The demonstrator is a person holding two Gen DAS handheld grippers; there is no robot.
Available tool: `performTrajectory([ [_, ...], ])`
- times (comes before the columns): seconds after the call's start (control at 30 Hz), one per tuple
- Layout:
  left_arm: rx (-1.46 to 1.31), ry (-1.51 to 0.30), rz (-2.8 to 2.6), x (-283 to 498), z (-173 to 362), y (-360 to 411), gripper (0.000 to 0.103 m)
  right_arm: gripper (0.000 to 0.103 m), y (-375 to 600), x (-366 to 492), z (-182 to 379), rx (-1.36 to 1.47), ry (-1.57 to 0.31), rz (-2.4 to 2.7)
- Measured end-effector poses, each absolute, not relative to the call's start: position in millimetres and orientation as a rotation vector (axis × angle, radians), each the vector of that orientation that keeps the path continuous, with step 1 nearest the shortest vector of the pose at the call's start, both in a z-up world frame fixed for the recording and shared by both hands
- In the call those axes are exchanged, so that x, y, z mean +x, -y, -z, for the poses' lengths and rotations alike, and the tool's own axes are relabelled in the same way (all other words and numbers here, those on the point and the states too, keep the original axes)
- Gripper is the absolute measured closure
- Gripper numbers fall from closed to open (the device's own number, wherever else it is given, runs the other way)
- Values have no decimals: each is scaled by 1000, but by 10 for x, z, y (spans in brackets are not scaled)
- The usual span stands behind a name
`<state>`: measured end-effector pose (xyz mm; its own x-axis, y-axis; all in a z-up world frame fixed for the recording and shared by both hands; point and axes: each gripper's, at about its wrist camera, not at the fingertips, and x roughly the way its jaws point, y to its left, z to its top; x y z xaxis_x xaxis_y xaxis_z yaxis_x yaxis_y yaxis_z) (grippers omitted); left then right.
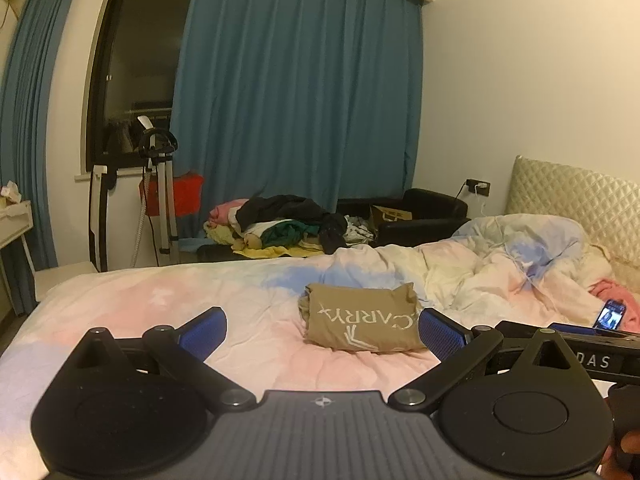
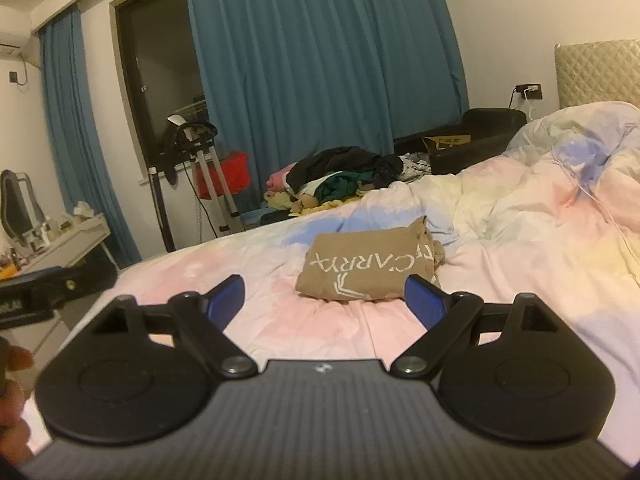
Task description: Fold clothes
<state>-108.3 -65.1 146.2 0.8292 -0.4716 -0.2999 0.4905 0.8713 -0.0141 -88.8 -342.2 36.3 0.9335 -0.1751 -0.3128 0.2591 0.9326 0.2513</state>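
Your left gripper (image 1: 322,330) is spread wide and holds nothing; your right gripper (image 2: 324,296) is the same. Both hover over the bed (image 1: 140,296). The folded shirt (image 1: 360,322) lies on the sheet at 12 o'clock from each, its near right corner hidden behind a blue pad (image 1: 442,334). Its white lettering reads upside down and is partly cut off. At 3 o'clock in the left view the right gripper's body covers part of a lit phone (image 1: 610,314). Beyond, at 12 o'clock, a clothes pile (image 2: 336,176) sits below the curtain (image 2: 320,52); a rumpled duvet (image 2: 560,184) lies at 2 o'clock.
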Motion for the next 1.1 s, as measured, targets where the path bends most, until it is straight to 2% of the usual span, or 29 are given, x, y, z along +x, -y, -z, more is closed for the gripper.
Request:
performTrajectory([
  [0.23,53,-320,482,-963,-1051,546,0,15,3330,-817,-90,241,-293,260],
  [0.57,28,-339,462,-853,-741,395,0,15,3274,-623,176,257,-325,288],
  [1.1,18,-361,464,-785,-637,396,0,15,3133,-618,218,202,-326,266],
])
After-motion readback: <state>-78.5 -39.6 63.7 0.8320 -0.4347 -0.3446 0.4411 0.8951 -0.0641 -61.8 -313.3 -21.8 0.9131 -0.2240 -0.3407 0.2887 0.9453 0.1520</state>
